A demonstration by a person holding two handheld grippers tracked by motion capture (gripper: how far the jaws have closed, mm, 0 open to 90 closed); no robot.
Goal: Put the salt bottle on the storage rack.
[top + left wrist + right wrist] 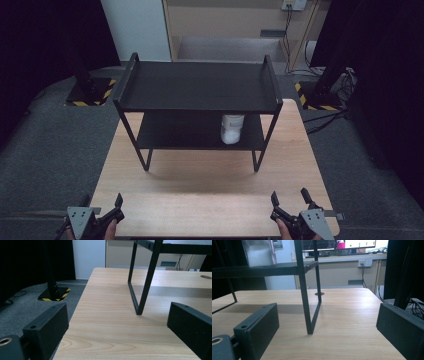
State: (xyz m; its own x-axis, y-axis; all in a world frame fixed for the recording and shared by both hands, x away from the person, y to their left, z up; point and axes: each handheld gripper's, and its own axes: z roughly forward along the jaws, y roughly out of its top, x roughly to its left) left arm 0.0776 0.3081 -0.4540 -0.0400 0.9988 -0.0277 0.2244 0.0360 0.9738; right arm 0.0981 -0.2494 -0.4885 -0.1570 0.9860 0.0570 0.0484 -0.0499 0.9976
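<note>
One jar [232, 128] on rack [197, 85], two tools spread empty

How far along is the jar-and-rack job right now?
Done: nothing that can be told; the white jar stands on the lower shelf of the black rack, right of centre, untouched. In hand: nothing; the left tongs and right tongs sit open and empty at the near table edge. Left: probably the whole job, reach and grasp included.
</note>
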